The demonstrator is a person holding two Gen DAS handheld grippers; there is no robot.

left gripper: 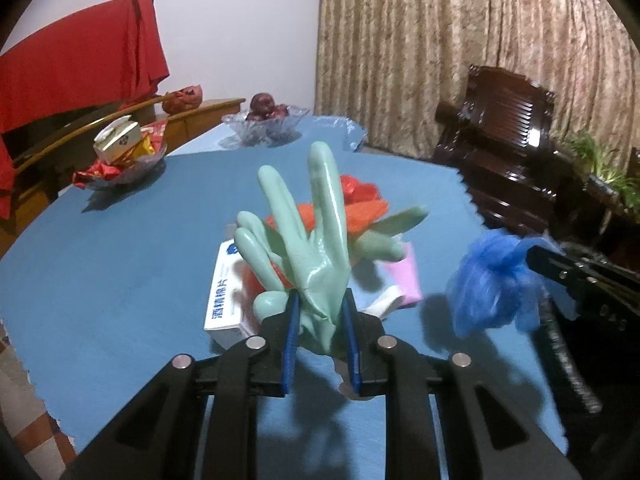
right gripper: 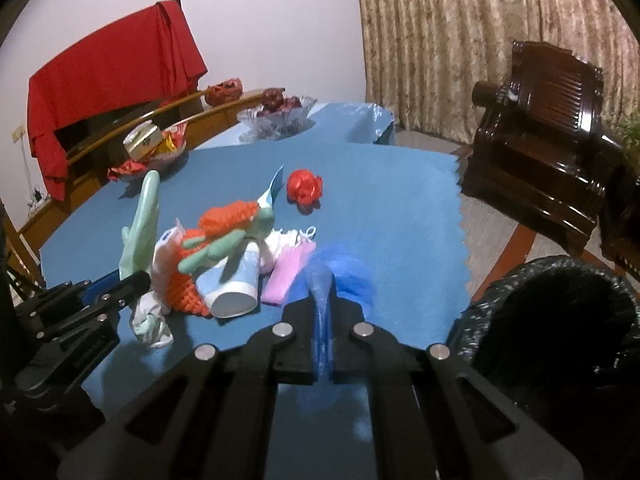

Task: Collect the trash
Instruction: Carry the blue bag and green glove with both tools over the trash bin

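Observation:
My left gripper (left gripper: 321,296) is shut on the cuff of a pale green rubber glove (left gripper: 316,240), lifted with its fingers pointing up. From the right wrist view the same glove (right gripper: 140,232) rises beside the trash pile. My right gripper (right gripper: 326,300) is shut on a thin blue plastic bag (right gripper: 344,276), which hangs blurred in the left wrist view as a blue bag (left gripper: 492,280). On the blue tablecloth (right gripper: 400,208) lie an orange knitted piece (right gripper: 228,216), a paper cup (right gripper: 232,288), a pink pack (right gripper: 286,276), a crumpled tissue (right gripper: 150,320) and a red plastic wad (right gripper: 304,186).
A bin lined with a black bag (right gripper: 560,320) stands just off the table at the right. A white box (left gripper: 226,296) lies under the glove. Two glass bowls (left gripper: 128,168) (left gripper: 268,124) sit at the far side. A dark wooden armchair (right gripper: 552,140) stands by the curtain.

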